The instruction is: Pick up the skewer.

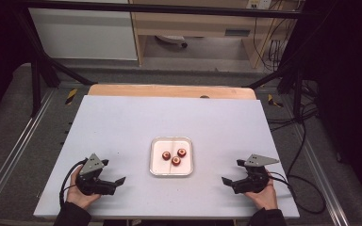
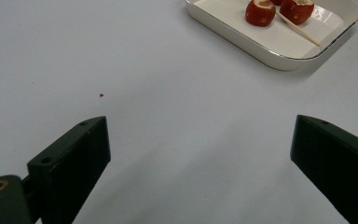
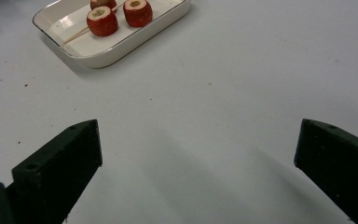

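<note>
Two grippers, left (image 1: 114, 181) and right (image 1: 227, 181), fingers spread and holding nothing, flank a white tray (image 1: 171, 171) mid-table bearing three red fruit pieces (image 1: 176, 160) and a skewer (image 2: 298, 29); best approached slowly, fingers straddling one piece.

The high view looks forward and down from above the person's side, taking in the whole counter (image 1: 122, 122). Each gripper view sits low and close, facing along its own jaws. All three share the white tray (image 1: 155, 170) (image 2: 279, 58) (image 3: 98, 58) ahead of each hand-held gripper.
</note>
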Demonstrator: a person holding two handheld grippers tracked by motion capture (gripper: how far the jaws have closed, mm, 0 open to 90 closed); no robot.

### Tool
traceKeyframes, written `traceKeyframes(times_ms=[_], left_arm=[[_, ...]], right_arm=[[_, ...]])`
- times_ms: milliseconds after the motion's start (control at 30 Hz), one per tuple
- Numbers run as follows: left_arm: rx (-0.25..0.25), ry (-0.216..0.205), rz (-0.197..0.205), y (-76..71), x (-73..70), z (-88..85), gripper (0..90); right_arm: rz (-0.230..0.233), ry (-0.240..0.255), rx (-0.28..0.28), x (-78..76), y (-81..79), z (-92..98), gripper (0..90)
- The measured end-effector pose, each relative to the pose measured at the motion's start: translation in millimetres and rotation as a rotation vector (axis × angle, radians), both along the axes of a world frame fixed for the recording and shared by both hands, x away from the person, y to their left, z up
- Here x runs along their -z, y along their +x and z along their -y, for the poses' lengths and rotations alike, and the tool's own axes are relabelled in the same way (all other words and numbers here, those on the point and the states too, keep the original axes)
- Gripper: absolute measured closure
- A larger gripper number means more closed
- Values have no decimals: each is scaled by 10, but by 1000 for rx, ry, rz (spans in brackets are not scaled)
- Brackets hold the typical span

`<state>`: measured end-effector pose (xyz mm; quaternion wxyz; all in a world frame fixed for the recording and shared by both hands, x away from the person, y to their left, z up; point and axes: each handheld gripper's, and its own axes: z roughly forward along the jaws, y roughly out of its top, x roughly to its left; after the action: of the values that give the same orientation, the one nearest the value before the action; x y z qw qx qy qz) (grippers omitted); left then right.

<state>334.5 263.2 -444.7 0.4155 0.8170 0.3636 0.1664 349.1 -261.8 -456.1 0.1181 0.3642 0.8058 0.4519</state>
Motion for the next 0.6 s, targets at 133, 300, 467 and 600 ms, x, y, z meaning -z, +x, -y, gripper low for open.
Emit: traceKeyframes(times_ms=[133,300,467,600], left_arm=[[3,1,3,-5,-5,10,49],[5,2,1,0,-3,37,52],[3,1,-1,5,-10,75,55],[7,9,-1,5,-17,134,56]], right_arm=[[-1,0,-3,4,-1,-4,16],[-2,4,-5,6,-1,-9,16],[-10,-5,-9,22,3,-23,16],[-5,-3,-7,20,9,-22,16]])
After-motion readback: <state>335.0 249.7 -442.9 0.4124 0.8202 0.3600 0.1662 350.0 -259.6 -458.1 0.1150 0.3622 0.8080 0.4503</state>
